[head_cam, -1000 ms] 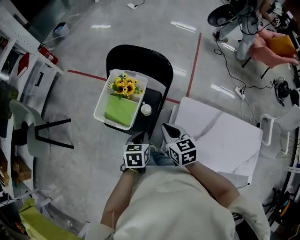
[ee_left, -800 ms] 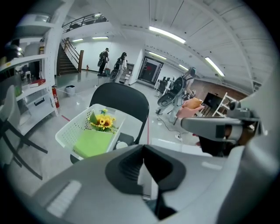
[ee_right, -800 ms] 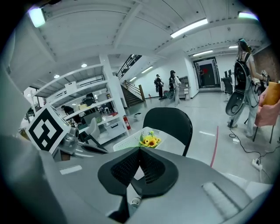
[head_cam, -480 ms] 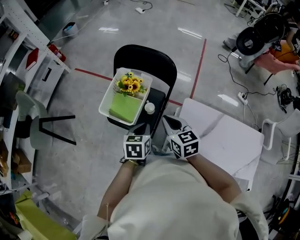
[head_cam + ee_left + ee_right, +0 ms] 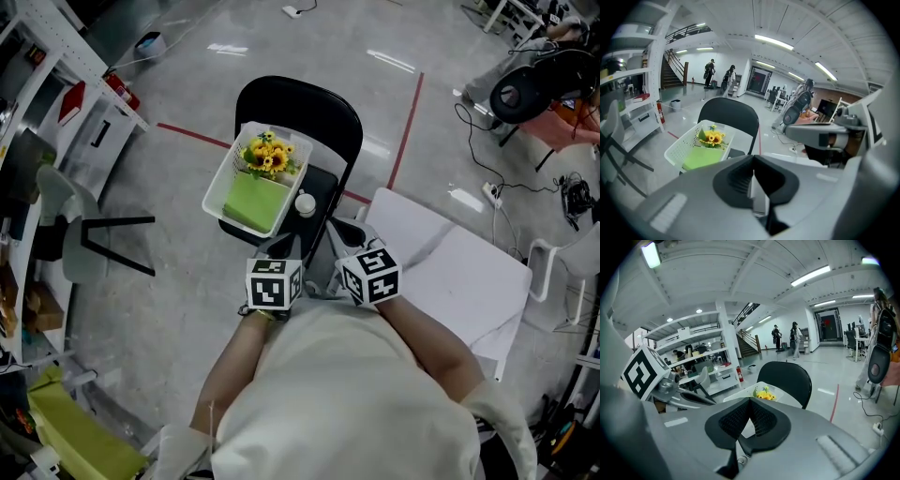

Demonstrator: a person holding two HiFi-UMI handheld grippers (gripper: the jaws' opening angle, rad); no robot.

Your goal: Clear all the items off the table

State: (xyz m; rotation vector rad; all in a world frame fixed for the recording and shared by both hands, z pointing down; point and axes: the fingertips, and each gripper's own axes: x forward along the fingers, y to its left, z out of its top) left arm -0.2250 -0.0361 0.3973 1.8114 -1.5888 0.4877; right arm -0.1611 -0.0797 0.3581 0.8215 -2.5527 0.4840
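Now both claws sit close to the person's chest. The left claw (image 5: 752, 159) is pinched shut with nothing between, and the right claw (image 5: 749, 405) is likewise closed and empty. Ahead, the white basket (image 5: 223, 176) rests on the black chair (image 5: 300, 103), holding sunflowers (image 5: 267, 157) and a green cloth (image 5: 251, 202). The white tabletop (image 5: 450, 272) lies to the right.

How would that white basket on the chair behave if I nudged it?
Probably light: the basket looks like thin perforated plastic holding sunflowers and a green sheet. It seems to overhang the chair seat, so it might slide or tip.
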